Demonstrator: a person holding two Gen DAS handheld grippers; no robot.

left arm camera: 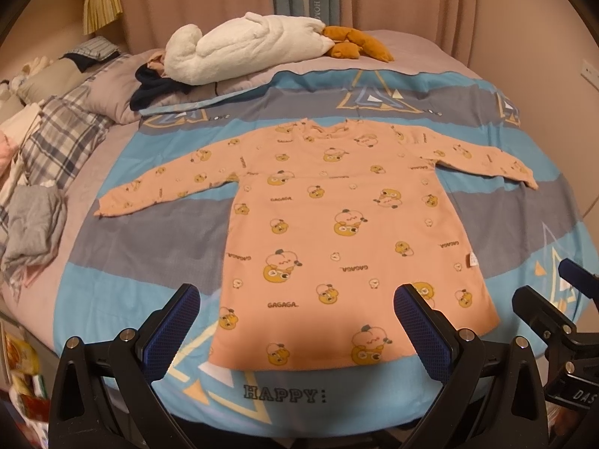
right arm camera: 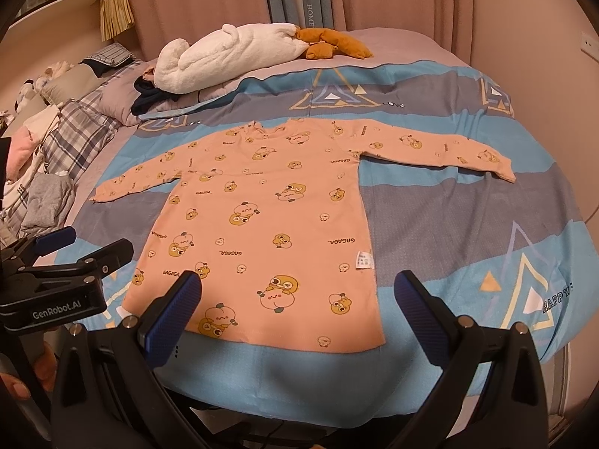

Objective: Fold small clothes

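A small peach long-sleeved shirt (left arm camera: 329,217) with yellow cartoon prints lies flat on the blue and grey bedspread (left arm camera: 149,247), both sleeves spread out, hem toward me. It also shows in the right wrist view (right arm camera: 269,217). My left gripper (left arm camera: 295,321) is open and empty, held above the hem's left part. My right gripper (right arm camera: 299,318) is open and empty above the hem's right part. The right gripper also shows at the right edge of the left wrist view (left arm camera: 554,299), and the left gripper at the left edge of the right wrist view (right arm camera: 75,250).
A white plush blanket (left arm camera: 243,48) and an orange plush toy (left arm camera: 355,43) lie at the bed's far end. Dark clothes (left arm camera: 157,86), a plaid cloth (left arm camera: 63,131) and a grey garment (left arm camera: 33,224) sit along the left side. Curtains hang behind.
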